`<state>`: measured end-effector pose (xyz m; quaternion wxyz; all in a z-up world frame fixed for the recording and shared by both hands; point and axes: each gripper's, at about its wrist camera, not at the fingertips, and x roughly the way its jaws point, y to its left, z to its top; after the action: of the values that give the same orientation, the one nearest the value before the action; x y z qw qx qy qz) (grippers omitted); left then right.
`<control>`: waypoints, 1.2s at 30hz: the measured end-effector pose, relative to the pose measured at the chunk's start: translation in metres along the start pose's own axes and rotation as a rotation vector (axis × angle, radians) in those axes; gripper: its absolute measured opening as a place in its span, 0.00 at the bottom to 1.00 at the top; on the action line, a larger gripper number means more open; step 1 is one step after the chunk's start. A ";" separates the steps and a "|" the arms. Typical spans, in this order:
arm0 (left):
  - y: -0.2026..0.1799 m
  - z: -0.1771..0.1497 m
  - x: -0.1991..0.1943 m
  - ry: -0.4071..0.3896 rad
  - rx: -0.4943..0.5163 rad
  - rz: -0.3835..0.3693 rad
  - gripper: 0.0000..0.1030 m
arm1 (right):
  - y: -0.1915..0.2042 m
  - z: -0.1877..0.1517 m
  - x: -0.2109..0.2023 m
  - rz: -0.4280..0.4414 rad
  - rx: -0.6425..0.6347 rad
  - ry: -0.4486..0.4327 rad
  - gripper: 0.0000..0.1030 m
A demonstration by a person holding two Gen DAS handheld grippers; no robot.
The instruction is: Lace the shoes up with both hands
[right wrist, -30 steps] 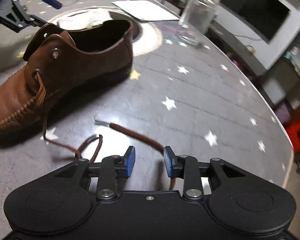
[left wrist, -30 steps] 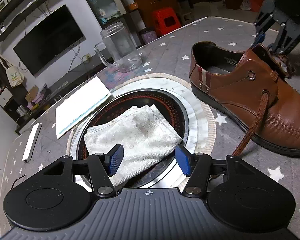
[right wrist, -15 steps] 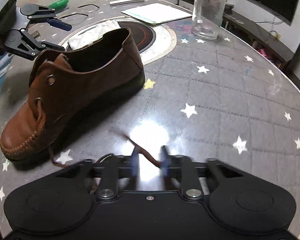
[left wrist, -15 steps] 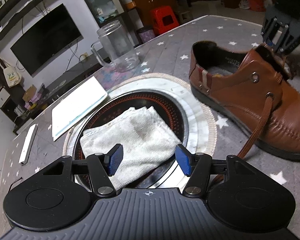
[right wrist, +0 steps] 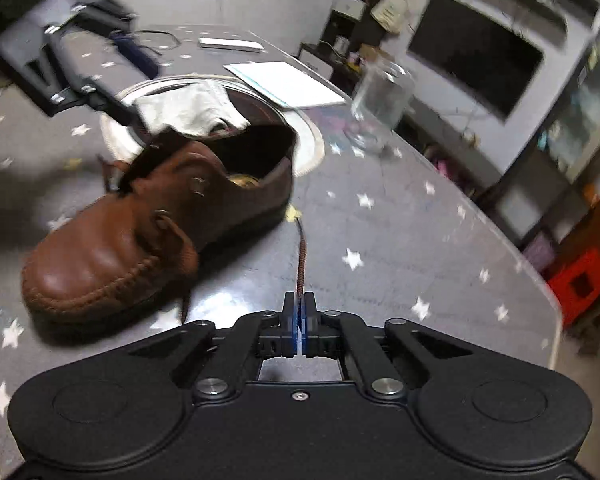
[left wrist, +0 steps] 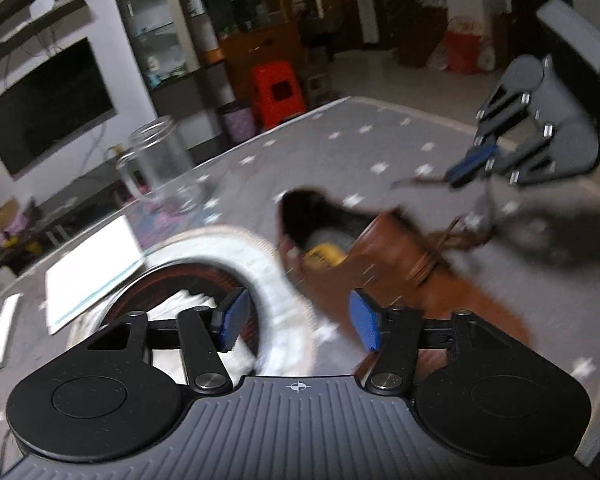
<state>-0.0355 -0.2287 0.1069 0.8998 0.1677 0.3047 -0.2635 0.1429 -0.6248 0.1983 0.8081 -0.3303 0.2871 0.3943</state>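
Star-print table point(right wrist: 380, 240), glass jar point(right wrist: 382, 108), white cloth point(right wrist: 188, 110) behind brown shoe point(right wrist: 148, 228)

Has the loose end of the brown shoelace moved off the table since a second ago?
Yes. The lace end lay on the starred table; now the right claw is shut on it, lifting it toward the camera.

home living/dining room. wall-mounted tv point(left wrist: 46, 100) over a low media shelf, glass-door cabinet point(left wrist: 156, 28), red plastic stool point(left wrist: 278, 94), tiled floor. round table point(right wrist: 400, 240) with grey star-print cover and a built-in hotpot burner point(left wrist: 188, 276).
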 end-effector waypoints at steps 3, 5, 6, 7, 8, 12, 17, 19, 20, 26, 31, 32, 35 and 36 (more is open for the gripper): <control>-0.005 0.012 0.005 0.004 -0.027 -0.017 0.42 | 0.013 0.007 -0.013 -0.006 -0.049 -0.017 0.02; -0.006 0.019 0.008 0.007 -0.047 -0.026 0.37 | 0.019 0.011 -0.018 -0.009 -0.070 -0.028 0.02; -0.006 0.023 0.012 0.014 -0.064 -0.029 0.36 | 0.023 0.013 -0.022 -0.007 -0.085 -0.033 0.02; -0.006 0.025 0.015 0.022 -0.070 -0.030 0.36 | 0.026 0.014 -0.023 -0.006 -0.095 -0.035 0.02; -0.006 0.027 0.019 0.029 -0.077 -0.031 0.33 | 0.030 0.016 -0.024 -0.007 -0.109 -0.039 0.02; -0.004 0.030 0.030 0.063 -0.086 -0.037 0.22 | 0.041 0.018 -0.033 -0.005 -0.154 -0.051 0.02; 0.005 0.022 0.029 0.075 -0.106 -0.046 0.17 | 0.057 0.023 -0.042 -0.005 -0.213 -0.067 0.01; 0.011 0.015 0.024 0.065 -0.120 -0.053 0.17 | 0.061 0.024 -0.043 -0.005 -0.238 -0.069 0.01; 0.013 0.012 0.022 0.061 -0.126 -0.055 0.17 | 0.064 0.025 -0.042 -0.004 -0.250 -0.071 0.01; 0.028 -0.001 0.019 0.038 -0.182 -0.081 0.17 | 0.074 0.032 -0.036 0.002 -0.303 -0.086 0.01; 0.032 -0.003 0.018 0.021 -0.202 -0.100 0.17 | 0.079 0.040 -0.023 0.010 -0.346 -0.083 0.01; 0.033 -0.003 0.018 0.020 -0.205 -0.103 0.17 | 0.080 0.042 -0.020 0.013 -0.354 -0.079 0.01; 0.034 -0.005 0.019 0.015 -0.208 -0.111 0.17 | 0.085 0.046 -0.013 0.021 -0.377 -0.071 0.01; 0.035 -0.005 0.019 0.014 -0.209 -0.113 0.18 | 0.086 0.047 -0.011 0.020 -0.386 -0.068 0.01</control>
<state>-0.0049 -0.2054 0.0960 0.8938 0.0573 0.3459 -0.2795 0.0761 -0.5531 0.2090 0.7350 -0.4627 0.1819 0.4611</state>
